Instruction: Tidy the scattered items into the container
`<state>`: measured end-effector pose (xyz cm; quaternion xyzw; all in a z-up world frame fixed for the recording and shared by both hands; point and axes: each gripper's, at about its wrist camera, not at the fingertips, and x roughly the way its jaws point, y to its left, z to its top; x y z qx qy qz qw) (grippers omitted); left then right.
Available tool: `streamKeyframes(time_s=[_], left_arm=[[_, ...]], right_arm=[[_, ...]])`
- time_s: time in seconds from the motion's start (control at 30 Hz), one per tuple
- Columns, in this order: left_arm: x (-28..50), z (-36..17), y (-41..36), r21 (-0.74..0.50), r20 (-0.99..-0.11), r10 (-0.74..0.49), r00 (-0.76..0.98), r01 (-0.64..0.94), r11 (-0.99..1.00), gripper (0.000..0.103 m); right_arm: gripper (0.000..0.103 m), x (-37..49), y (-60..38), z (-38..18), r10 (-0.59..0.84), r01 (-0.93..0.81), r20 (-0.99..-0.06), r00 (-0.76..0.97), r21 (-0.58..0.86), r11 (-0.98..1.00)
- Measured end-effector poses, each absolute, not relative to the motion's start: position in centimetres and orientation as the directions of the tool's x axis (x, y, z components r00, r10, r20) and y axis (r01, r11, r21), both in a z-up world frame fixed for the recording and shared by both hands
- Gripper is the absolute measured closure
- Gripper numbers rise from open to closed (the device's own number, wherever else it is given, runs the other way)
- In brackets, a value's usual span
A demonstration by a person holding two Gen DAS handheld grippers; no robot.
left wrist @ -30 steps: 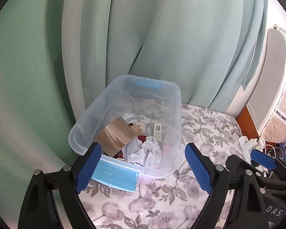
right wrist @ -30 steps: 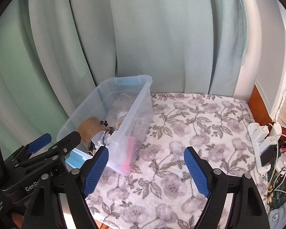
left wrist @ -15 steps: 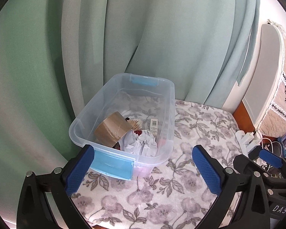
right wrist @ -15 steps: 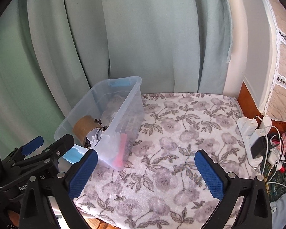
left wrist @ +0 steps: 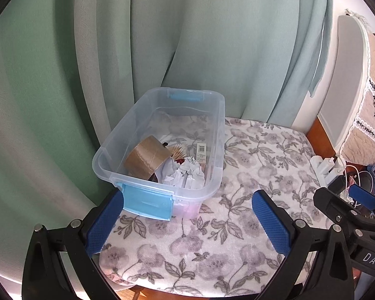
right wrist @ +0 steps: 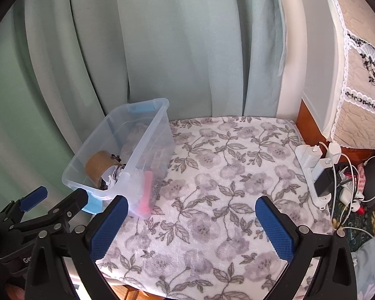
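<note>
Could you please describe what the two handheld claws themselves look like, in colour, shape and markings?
Both are alike: the left claw and right claw have black plastic frames with silver rivets and two long fingers faced with blue cross-hatched pads. White lettering shows on the bodies: "DAS" on the right one, "Ge…" on the left. Each carries a blue-tipped lever. No cables or sleeves are visible.

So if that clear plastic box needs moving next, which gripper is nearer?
Probably the left gripper: the clear plastic box with the blue latch lies just beyond its open fingers. The right gripper, also open, faces bare floral cloth.
</note>
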<state>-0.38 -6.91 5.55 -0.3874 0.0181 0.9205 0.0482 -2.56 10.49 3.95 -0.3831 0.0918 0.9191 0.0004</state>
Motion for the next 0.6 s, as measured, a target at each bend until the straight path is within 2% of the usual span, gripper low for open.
streamKeyframes(time_s=[0.6], left_arm=[[-0.1,6.7,-6.8,-0.011,-0.741,0.070,-0.668,-0.092,-0.996,0.001]], right_arm=[[0.000,-2.1,10.9,5.6,-0.047,-0.086,-0.712,-0.701,0.149,-0.985]])
